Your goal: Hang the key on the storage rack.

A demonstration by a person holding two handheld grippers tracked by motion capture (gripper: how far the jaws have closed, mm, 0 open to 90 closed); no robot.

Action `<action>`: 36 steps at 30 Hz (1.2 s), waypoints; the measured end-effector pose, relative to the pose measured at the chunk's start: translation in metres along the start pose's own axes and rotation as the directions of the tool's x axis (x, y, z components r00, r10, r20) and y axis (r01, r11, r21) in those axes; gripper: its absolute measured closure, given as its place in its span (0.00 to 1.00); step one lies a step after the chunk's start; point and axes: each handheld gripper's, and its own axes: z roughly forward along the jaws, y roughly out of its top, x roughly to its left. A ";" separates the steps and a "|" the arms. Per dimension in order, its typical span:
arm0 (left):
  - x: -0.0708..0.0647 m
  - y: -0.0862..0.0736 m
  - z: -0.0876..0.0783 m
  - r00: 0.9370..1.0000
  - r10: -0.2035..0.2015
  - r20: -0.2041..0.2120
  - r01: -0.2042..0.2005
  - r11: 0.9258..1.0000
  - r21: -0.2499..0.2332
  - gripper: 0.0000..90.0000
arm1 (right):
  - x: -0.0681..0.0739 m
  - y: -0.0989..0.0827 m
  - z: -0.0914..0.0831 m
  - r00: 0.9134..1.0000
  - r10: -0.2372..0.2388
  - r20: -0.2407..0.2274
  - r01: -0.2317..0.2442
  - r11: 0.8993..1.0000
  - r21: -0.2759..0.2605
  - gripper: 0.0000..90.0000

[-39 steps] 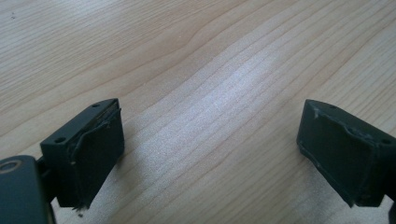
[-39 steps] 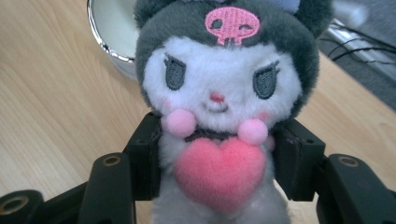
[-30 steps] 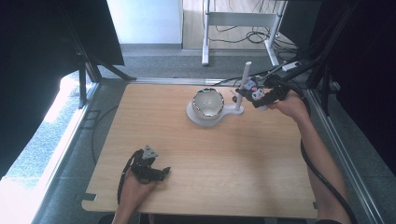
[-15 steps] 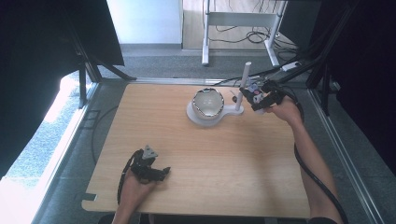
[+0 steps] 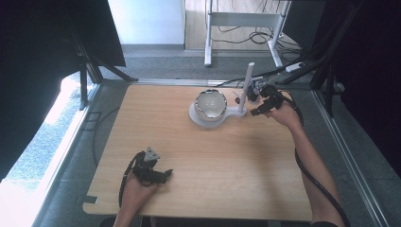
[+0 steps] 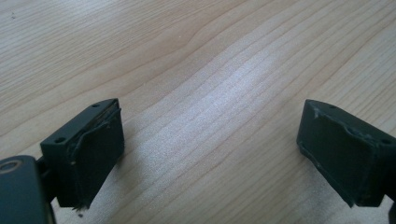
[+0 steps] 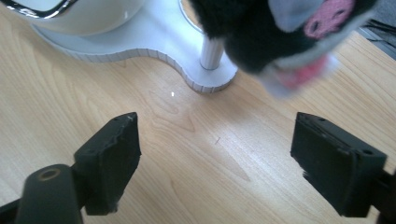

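At the far right of the table, the right gripper is held beside the white stand, whose flat base carries a white bowl and a thin upright post. Its jaws have just been opening and now stand wide apart, with only bare wood between them. A small plush toy, black with grey and pink parts, is seen just above and beyond the jaws, close by the foot of the post; it is no longer gripped. The step in hand is judged to be the release of the toy at the stand. What the next move calls for is a clean withdrawal without knocking the post. Whether the toy hangs on the post or rests on the base cannot be told, since it is blurred and cut off at the top edge; possibly it is hooked. The left gripper is rested near the table's front edge, jaws wide and empty.
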 end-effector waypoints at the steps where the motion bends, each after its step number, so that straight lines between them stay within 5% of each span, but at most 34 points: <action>1: 0.000 0.000 0.000 1.000 0.000 0.000 0.000 1.000 0.000 0.08 | 0.002 -0.001 -0.001 1.000 0.006 0.000 -0.006 1.000 -0.004 0.16; 12: 0.000 0.000 0.000 1.000 -0.004 0.000 0.004 1.000 -0.003 0.08 | 0.025 -0.014 -0.013 0.997 -0.079 -0.019 0.078 0.996 -0.048 0.10; 36: 0.000 0.000 0.000 1.000 -0.004 0.001 0.004 1.000 -0.004 0.09 | 0.054 -0.055 -0.044 0.993 -0.120 -0.018 0.117 0.987 -0.111 0.01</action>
